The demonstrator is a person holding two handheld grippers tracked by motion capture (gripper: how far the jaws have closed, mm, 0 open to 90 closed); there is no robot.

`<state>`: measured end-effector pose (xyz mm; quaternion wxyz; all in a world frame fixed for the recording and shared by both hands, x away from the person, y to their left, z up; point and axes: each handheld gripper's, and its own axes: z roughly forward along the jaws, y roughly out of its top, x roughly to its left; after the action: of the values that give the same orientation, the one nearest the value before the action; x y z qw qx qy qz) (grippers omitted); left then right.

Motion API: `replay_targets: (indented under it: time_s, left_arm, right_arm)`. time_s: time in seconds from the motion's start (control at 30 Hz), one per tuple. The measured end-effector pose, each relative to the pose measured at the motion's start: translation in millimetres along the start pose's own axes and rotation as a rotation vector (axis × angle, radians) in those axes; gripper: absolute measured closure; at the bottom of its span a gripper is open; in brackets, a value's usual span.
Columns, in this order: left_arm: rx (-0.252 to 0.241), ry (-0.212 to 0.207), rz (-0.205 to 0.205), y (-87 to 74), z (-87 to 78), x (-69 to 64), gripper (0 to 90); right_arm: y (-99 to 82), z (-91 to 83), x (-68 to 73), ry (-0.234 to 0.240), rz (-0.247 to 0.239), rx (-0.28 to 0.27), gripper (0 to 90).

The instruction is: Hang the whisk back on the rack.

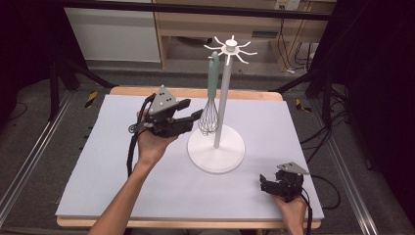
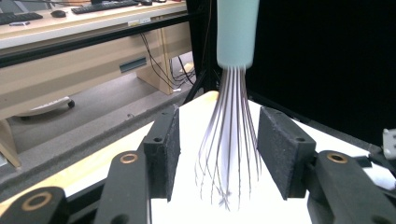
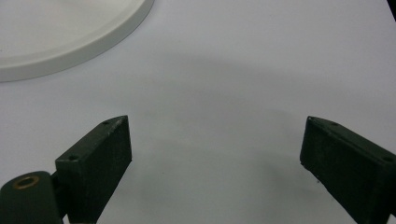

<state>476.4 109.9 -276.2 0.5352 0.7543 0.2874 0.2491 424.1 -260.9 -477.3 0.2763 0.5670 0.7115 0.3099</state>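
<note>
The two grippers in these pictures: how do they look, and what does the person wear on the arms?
Both the left gripper and the right gripper are black, each with two flat rectangular jaws faced with dark rough pads and brass-coloured pivot rings. A grey three-cornered plate with dark dots sits on top of each, and a black cable trails from each. The forearms are bare: no sleeves or gloves show.

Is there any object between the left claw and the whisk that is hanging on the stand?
Nothing visible is in the way. The left claw is open, and the wires of the whisk already hang between its two jaws, without contact as far as the left gripper view shows.
</note>
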Motion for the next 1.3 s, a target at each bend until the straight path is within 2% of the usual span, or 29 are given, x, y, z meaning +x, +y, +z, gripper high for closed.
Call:
replay_targets:
  time_s: [0.13,0.2,0.23,0.27,0.33,0.4,0.43,0.47,0.57,0.6,0.63,0.7,0.73,0.77,0.87,1.07,1.3]
  left_arm:
    - [0.015,0.002,-0.014,-19.1,-6.2,1.9,47.1]
    - [0.018,0.002,-0.018,-23.1,-7.2,2.3,47.1]
    - [0.030,0.003,-0.026,-31.3,-8.7,2.8,47.1]
    - [0.030,0.003,-0.026,-31.3,-8.7,2.8,46.9]
    - [0.049,0.003,-0.030,-44.2,-11.1,3.4,46.5]
    - [0.055,0.005,-0.031,-48.5,-11.9,3.9,46.2]
    - [0.067,0.009,-0.039,-56.9,-13.3,5.5,46.2]
    - [0.067,0.009,-0.039,-56.9,-13.3,5.5,46.1]
    - [0.091,0.019,-0.058,-73.3,-15.4,8.9,46.0]
    - [0.091,0.019,-0.058,-73.3,-15.4,8.9,46.0]
    - [0.104,0.023,-0.065,-82.4,-16.1,10.4,46.0]
    - [0.110,0.027,-0.069,-87.1,-16.5,11.6,46.0]
    - [0.123,0.031,-0.082,-95.6,-17.0,14.9,46.0]
    - [0.123,0.031,-0.082,-95.6,-17.0,14.9,45.9]
    - [0.151,0.044,-0.099,-109.4,-18.6,21.8,45.6]
    - [0.168,0.062,-0.123,-123.5,-23.6,29.3,45.3]
    - [0.227,0.114,-0.148,-148.2,-30.4,41.2,44.1]
  right_arm:
    - [-0.4,-0.3,-0.3,-0.002,0.005,0.000,9.4]
    - [-0.4,-0.4,-0.4,-0.002,0.006,0.000,9.3]
    - [-0.5,0.0,-1.5,-0.002,0.000,-0.002,8.9]
    - [-0.5,0.0,-1.5,-0.002,0.000,-0.002,8.9]
    - [-0.5,0.0,-1.3,-0.004,0.002,-0.001,8.8]
    - [-0.6,-0.4,-1.1,-0.002,0.002,-0.001,8.9]
    - [-0.7,-0.3,-1.1,-0.004,0.002,0.000,8.9]
    - [-0.7,-0.3,-1.1,-0.004,0.002,0.000,8.9]
    - [-0.8,0.1,-1.4,-0.005,0.001,0.000,8.9]
    - [-0.8,0.1,-1.4,-0.005,0.001,0.000,8.9]
    - [-0.7,-0.1,-0.8,-0.005,0.005,0.001,8.9]
    - [-0.8,-0.1,-1.0,-0.006,0.003,0.001,8.8]
    - [-0.9,0.0,-1.2,-0.006,0.003,0.001,8.8]
    - [-0.9,0.0,-1.2,-0.006,0.003,0.001,8.8]
    - [-0.9,0.1,-1.1,-0.006,0.003,0.002,8.9]
    - [-0.9,0.3,-1.3,-0.007,0.006,0.003,8.7]
    - [-1.4,-0.1,-2.1,-0.010,0.021,0.002,8.0]
